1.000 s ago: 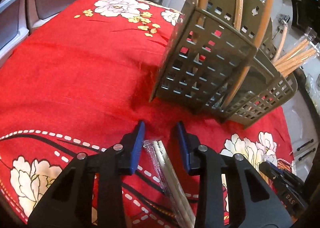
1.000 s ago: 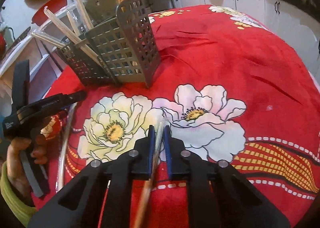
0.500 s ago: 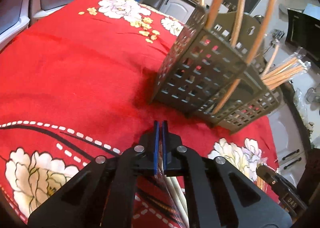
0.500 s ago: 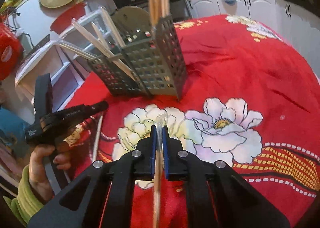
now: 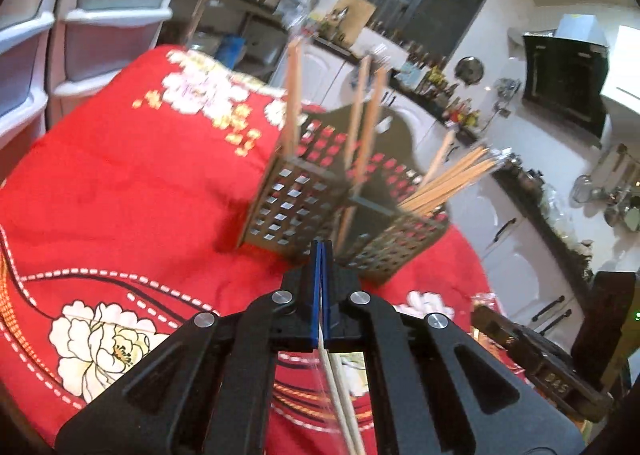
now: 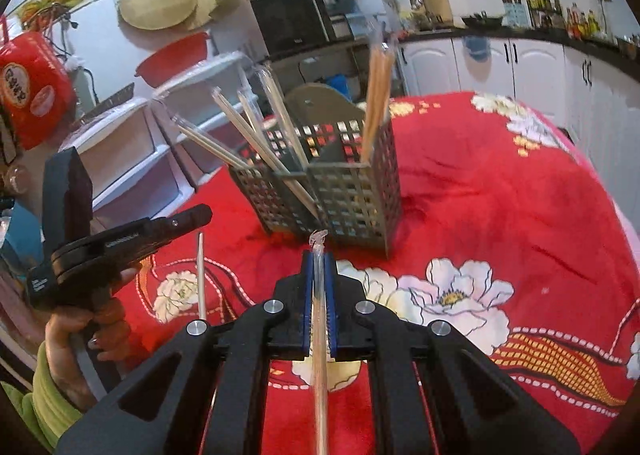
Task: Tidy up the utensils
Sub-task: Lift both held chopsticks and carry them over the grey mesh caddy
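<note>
Left gripper (image 5: 321, 251): clamped tight on pale wrapped chopsticks (image 5: 340, 387), held above the cloth.
Right gripper (image 6: 319, 257): pinching a clear-sleeved chopstick pair (image 6: 320, 335), tip poking past the pads.
Utensil caddy (image 6: 340, 191): upright on the red floral tablecloth (image 6: 500, 191), just ahead of both grippers, with pale and brown chopsticks standing in separate compartments.

Blur and cut-off edges

The left view is motion-blurred: the basket (image 5: 320, 195) and its chopsticks (image 5: 452, 181) smear. Both wrapped chopstick pairs (image 5: 340, 395) (image 6: 320, 355) run off the bottom edge; counter bottles (image 6: 576, 21) at upper right are too small to tell.
</note>
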